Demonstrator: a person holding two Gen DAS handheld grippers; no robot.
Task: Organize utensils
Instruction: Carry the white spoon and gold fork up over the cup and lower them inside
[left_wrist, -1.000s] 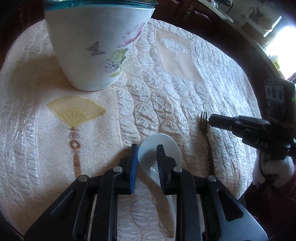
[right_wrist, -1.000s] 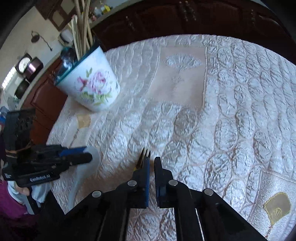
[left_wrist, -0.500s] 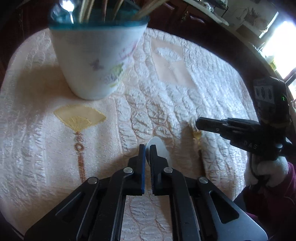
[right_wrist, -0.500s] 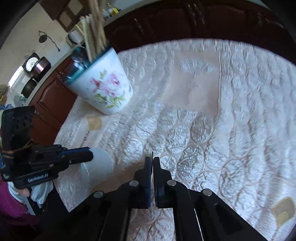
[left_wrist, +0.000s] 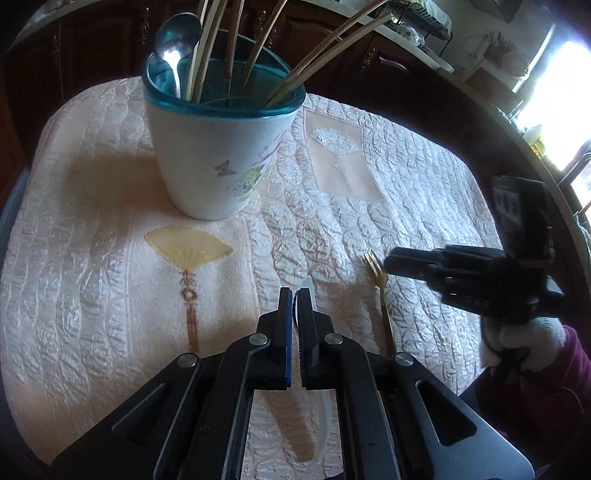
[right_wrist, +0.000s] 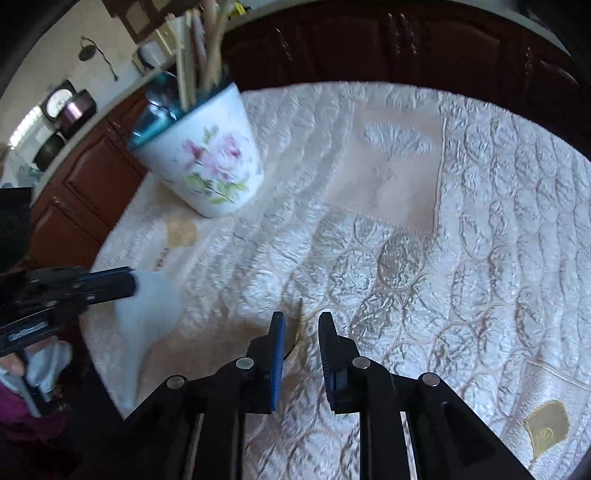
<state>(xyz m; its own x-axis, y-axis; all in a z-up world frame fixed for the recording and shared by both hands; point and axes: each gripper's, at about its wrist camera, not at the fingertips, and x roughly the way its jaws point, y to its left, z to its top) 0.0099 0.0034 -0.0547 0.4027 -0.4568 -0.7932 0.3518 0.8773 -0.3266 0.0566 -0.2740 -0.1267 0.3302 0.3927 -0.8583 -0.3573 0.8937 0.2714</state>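
Note:
My left gripper (left_wrist: 294, 295) is shut on a white ceramic spoon (left_wrist: 308, 291) and holds it edge-on above the cloth; the spoon (right_wrist: 147, 306) also shows in the right wrist view as a pale blur. My right gripper (right_wrist: 301, 321) is open over the gold fork (left_wrist: 376, 273), whose tines (right_wrist: 300, 308) show between its fingers. In the left wrist view the right gripper (left_wrist: 391, 262) hovers at the fork's head. The floral utensil pot (left_wrist: 218, 147) with a teal rim holds a metal spoon (left_wrist: 173, 44) and several chopsticks; the pot (right_wrist: 201, 162) stands at the far left.
The quilted cream tablecloth (left_wrist: 406, 177) covers a round table with embroidered fans (left_wrist: 188, 247). Dark wooden cabinets (right_wrist: 406, 40) ring the far side. The table edge falls away near my right hand (left_wrist: 524, 343).
My left gripper has lifted and pulled back with the spoon turned edge-on. My right gripper has opened from shut and the fork lies on the cloth.

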